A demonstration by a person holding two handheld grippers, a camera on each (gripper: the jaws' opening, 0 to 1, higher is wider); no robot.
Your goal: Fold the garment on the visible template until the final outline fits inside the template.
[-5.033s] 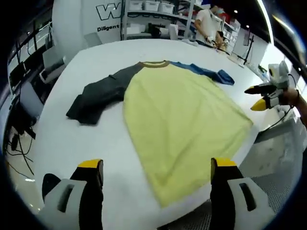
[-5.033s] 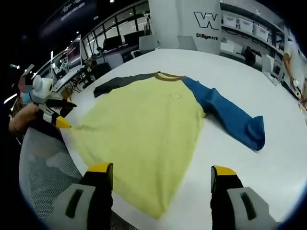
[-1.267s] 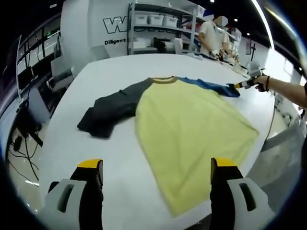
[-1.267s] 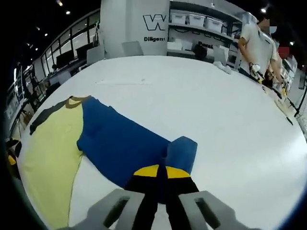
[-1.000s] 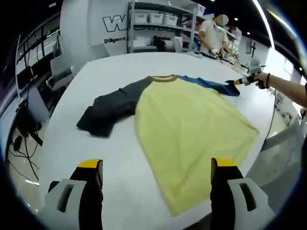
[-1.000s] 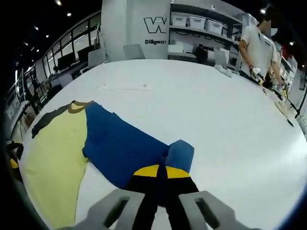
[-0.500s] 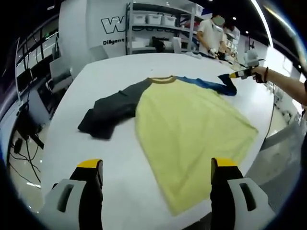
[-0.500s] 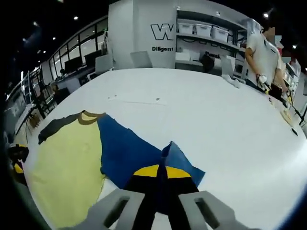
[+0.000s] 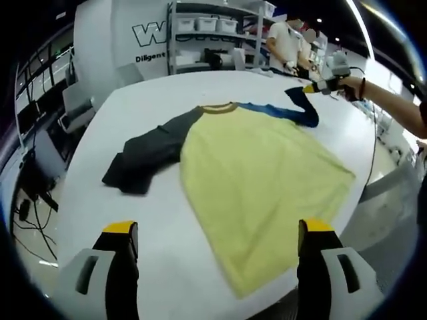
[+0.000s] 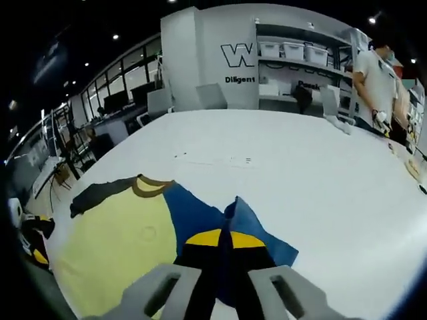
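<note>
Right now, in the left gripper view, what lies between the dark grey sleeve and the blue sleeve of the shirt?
In the left gripper view, the yellow body and brown collar lie between the dark grey sleeve and the blue sleeve.

A white table (image 9: 153, 220) filled the near scene; far behind stood shelves of bins (image 10: 293, 50) and a person (image 10: 375, 80) at right.

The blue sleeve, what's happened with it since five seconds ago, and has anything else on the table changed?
The right gripper, open above the shirt's hem five seconds ago, has shut on the blue sleeve at its cuff end and lifted it off the table, drawing it in toward the yellow body. The left gripper stays open and empty. The dark sleeve and yellow body lie as before.
</note>
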